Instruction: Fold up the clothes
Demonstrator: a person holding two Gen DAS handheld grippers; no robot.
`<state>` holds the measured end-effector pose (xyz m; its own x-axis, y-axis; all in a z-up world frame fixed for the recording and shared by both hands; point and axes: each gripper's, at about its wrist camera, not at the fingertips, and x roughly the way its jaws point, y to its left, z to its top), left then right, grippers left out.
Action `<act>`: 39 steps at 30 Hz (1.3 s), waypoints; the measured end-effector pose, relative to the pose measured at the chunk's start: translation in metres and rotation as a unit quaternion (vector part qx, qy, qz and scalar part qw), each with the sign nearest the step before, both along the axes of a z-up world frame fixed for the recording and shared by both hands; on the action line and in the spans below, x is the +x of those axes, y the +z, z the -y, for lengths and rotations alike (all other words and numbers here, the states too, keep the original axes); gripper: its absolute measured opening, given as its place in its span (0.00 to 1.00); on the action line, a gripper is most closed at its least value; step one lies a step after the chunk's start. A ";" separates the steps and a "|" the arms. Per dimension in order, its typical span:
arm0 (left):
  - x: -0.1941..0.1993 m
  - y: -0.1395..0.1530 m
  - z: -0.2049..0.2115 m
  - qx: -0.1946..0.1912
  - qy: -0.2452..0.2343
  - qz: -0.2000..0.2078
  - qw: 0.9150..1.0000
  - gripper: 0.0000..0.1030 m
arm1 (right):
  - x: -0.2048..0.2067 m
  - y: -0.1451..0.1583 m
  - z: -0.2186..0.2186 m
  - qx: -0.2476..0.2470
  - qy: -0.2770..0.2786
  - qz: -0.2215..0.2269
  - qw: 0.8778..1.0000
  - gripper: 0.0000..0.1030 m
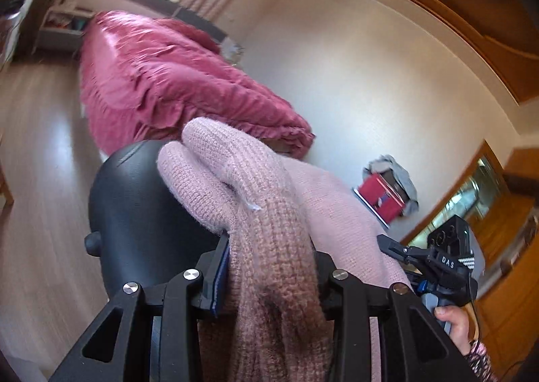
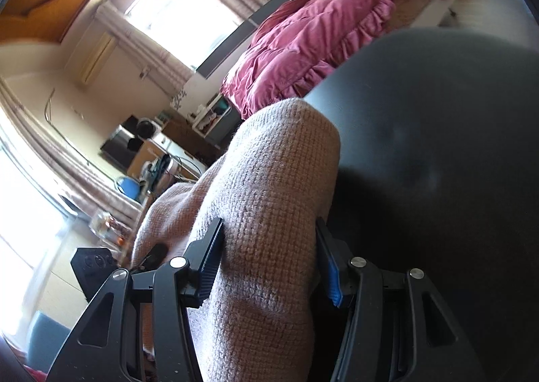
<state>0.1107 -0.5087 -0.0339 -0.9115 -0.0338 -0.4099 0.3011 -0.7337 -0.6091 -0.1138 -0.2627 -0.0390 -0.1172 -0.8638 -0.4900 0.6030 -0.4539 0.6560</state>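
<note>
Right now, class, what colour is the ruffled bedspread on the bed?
The ruffled bedspread is deep rose pink, plain, with no print; clearest in the left wrist view.

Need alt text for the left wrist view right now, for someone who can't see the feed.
The left gripper is clamped on a bunched pink knitted sweater above a round black table. Behind it, a bed with a ruffled red cover stands on a wooden floor; the right gripper shows at right.

"DAS" on right tool [image 1: 390, 244]

Left gripper [image 1: 269, 267] and right gripper [image 2: 269, 261], both tilted, jaws clamped on knit
</note>
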 end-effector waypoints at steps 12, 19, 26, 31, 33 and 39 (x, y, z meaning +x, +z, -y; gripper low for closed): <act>0.002 -0.030 0.020 0.028 0.055 0.003 0.998 0.43 | -0.039 -0.004 0.049 0.045 0.036 -0.087 0.995 0.63; 0.058 0.004 0.003 0.018 0.094 -0.044 0.994 0.38 | -0.016 0.029 -0.006 0.010 -0.059 -0.118 0.991 0.67; 0.039 0.058 -0.090 -0.151 0.004 -0.027 0.988 0.38 | 0.073 0.047 -0.023 0.122 -0.066 -0.263 0.955 0.31; 0.013 0.019 -0.102 -0.204 0.001 0.102 0.974 0.37 | 0.105 0.016 -0.011 0.152 -0.006 -0.263 0.953 0.29; 0.024 0.001 -0.087 -0.189 0.023 0.113 0.975 0.31 | 0.106 0.007 -0.004 0.174 0.009 -0.262 0.949 0.29; 0.037 -0.012 -0.095 -0.259 0.036 0.106 0.959 0.30 | 0.087 -0.007 -0.011 0.189 0.018 -0.209 0.959 0.25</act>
